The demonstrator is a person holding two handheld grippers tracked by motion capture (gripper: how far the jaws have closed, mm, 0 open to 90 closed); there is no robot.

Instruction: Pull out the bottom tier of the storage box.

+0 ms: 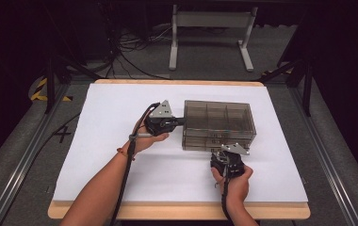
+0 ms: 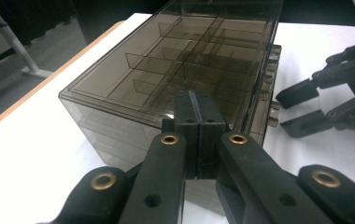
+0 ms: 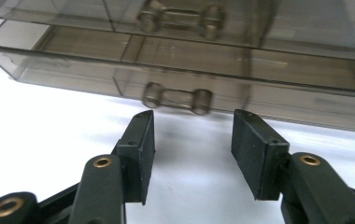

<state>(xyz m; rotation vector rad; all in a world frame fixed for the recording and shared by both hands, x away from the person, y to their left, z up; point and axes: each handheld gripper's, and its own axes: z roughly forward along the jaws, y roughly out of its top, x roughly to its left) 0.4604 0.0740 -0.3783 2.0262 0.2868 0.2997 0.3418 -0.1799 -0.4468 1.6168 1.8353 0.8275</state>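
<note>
Smoky plastic drawer box [image 1: 218, 123] sits mid-bench [image 1: 120, 188]. Left gripper [image 2: 198, 122], jaws fully closed and holding nothing, braces its left end. Right gripper [image 3: 192, 140], jaws half open, straddles the lower drawer handle [image 3: 178, 98] without touching. Risk: pads close short of the handle, or the pull drags the box.

A drawer organiser box [image 1: 218, 123] sits right of centre on the counter [image 1: 120, 183]. The left gripper [image 1: 181, 121] lies level against the box's left end wall. The right gripper [image 1: 227, 149] is at the front face, before the lower drawer's handle [image 3: 177, 98], beneath the upper drawer's handle [image 3: 181, 17].
</note>
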